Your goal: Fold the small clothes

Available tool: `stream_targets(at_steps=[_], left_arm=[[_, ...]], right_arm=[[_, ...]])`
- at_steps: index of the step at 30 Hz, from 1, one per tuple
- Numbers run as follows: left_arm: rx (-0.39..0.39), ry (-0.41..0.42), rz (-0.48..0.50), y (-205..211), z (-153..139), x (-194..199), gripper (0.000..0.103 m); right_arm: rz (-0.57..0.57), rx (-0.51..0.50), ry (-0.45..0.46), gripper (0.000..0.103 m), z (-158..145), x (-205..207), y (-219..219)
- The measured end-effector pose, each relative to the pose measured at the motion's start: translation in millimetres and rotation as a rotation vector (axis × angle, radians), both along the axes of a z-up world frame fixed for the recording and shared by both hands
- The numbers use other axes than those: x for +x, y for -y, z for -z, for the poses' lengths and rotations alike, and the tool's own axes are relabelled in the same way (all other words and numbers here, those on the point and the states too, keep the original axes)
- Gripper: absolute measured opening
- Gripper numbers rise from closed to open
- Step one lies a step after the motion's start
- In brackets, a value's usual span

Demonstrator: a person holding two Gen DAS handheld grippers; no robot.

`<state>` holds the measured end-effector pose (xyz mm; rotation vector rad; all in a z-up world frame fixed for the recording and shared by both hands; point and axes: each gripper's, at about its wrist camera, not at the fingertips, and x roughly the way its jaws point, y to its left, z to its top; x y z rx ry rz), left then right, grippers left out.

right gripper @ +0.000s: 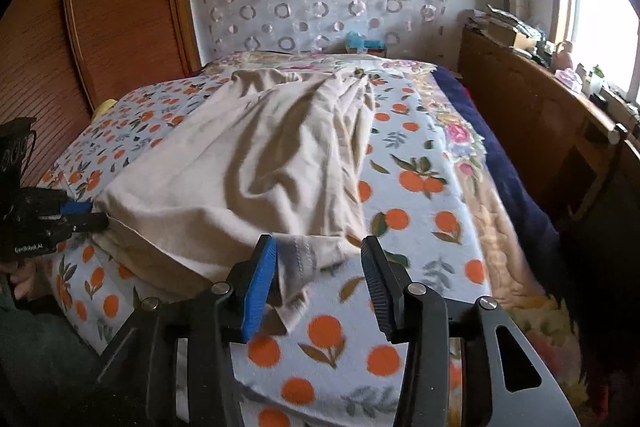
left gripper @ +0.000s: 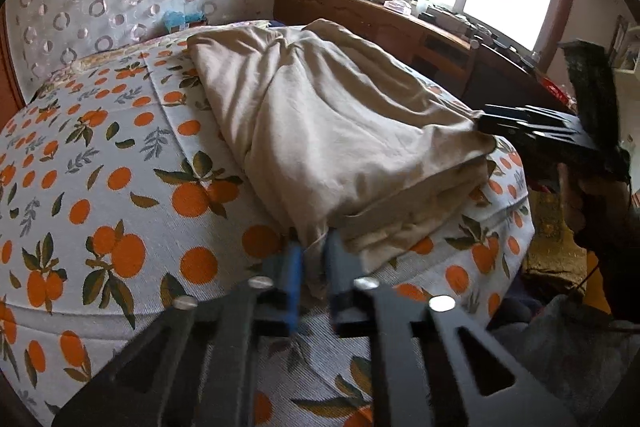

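Note:
A beige garment [left gripper: 332, 131] lies folded over on the orange-print bedspread [left gripper: 100, 195]. My left gripper [left gripper: 312, 263] is shut on its near corner; the cloth runs between the blue pads. It also shows at the left of the right wrist view [right gripper: 86, 217], pinching the garment's edge. In the right wrist view the garment [right gripper: 256, 163] spreads ahead. My right gripper [right gripper: 320, 279] is open, its jaws wide apart around a stitched corner of the cloth [right gripper: 300, 259], not gripping it. The right gripper shows at the garment's far corner in the left wrist view [left gripper: 492, 125].
A wooden dresser [left gripper: 420, 31] with clutter stands along the window side. A wooden wardrobe [right gripper: 100, 27] stands left of the bed. A floral quilt [right gripper: 460, 147] and dark blue blanket [right gripper: 500, 167] lie on the bed's right side. The bed's edge is near me.

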<state>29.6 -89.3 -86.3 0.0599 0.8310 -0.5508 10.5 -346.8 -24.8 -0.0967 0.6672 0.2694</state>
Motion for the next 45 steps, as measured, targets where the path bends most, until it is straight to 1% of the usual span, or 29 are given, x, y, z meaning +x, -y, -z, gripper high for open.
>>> stream_targets(at_steps=[3,5,6,7,8,10,12,17,18,19,20,21,22,23,27,30,32,34,40,41,42,43,45], left_arm=[[-0.037,0.010,0.018,-3.3,-9.0,-10.1,0.004],[-0.046,0.021,0.026,-4.4,-13.8,-17.0,0.004],[-0.044,0.024,0.023,-4.8,-15.3,-19.0,0.004],[-0.043,0.025,0.023,-5.3,-16.1,-20.2,0.004],[-0.041,0.025,0.022,-4.9,-16.1,-20.3,0.004],[-0.039,0.019,0.019,-4.4,-14.4,-19.1,0.004],[-0.037,0.014,0.021,-3.9,-13.0,-17.0,0.004],[-0.025,0.014,0.020,0.2,-11.4,-15.1,0.004],[-0.023,0.016,0.018,0.1,-11.3,-14.7,0.004],[-0.022,0.017,0.016,0.0,-11.3,-14.3,0.004],[-0.021,0.018,0.014,0.0,-11.4,-14.2,0.004],[-0.022,0.020,0.012,-0.3,-11.3,-14.9,0.004],[-0.023,0.019,0.011,-0.7,-11.1,-14.9,0.004],[-0.022,0.018,0.010,-0.7,-11.1,-14.8,0.004],[-0.020,0.014,0.008,-0.5,-10.5,-13.2,0.004],[-0.019,0.014,0.006,-0.3,-10.3,-13.1,0.004],[-0.020,0.011,0.005,-0.3,-9.2,-13.6,0.004],[-0.019,0.008,0.002,0.4,-8.1,-12.9,0.004],[-0.023,0.000,-0.002,0.6,-5.6,-12.6,0.004],[-0.025,-0.002,-0.001,0.3,-5.2,-12.3,0.004],[-0.028,-0.003,-0.001,0.6,-5.3,-12.0,0.004],[-0.030,-0.003,-0.001,0.1,-5.6,-11.7,0.004],[-0.036,0.004,0.000,-0.5,-7.3,-12.5,0.004]], right_arm=[[-0.010,0.009,-0.010,0.046,5.7,7.9,-2.7],[-0.021,0.011,-0.024,0.045,8.3,10.8,-3.2],[-0.029,0.013,-0.027,0.031,8.8,10.9,-2.9],[-0.040,0.013,-0.032,0.022,8.5,10.0,-3.2],[-0.051,0.006,-0.034,0.006,8.4,8.3,-3.1],[-0.063,-0.006,-0.033,0.006,6.4,2.5,-2.1],[-0.050,-0.014,-0.024,0.006,2.6,-4.7,1.5],[-0.032,-0.002,-0.021,0.007,0.0,-8.9,9.5],[-0.031,-0.002,-0.024,0.015,0.3,-7.9,8.5],[-0.025,-0.011,-0.025,0.022,0.9,-6.4,6.8],[-0.016,-0.021,-0.027,0.040,1.9,-5.1,5.3],[-0.013,-0.024,-0.030,0.057,3.0,-5.2,4.7],[-0.012,-0.017,-0.030,0.061,4.5,-3.8,5.0],[-0.015,-0.011,-0.034,0.063,5.9,-2.0,5.6],[-0.002,-0.002,-0.064,0.065,12.7,5.5,6.5],[0.003,-0.020,-0.122,0.065,22.0,13.0,3.1],[0.005,0.006,-0.124,0.065,22.0,13.5,3.7],[-0.005,0.009,-0.129,0.065,21.7,13.4,1.9],[-0.076,-0.004,-0.139,0.065,22.3,6.9,-12.4],[-0.085,-0.011,-0.135,0.060,22.5,5.3,-15.4],[-0.089,-0.017,-0.129,0.053,22.0,4.5,-15.9],[-0.096,-0.021,-0.124,0.050,22.1,4.2,-17.7],[-0.108,-0.016,-0.120,0.038,21.5,3.4,-17.8]])
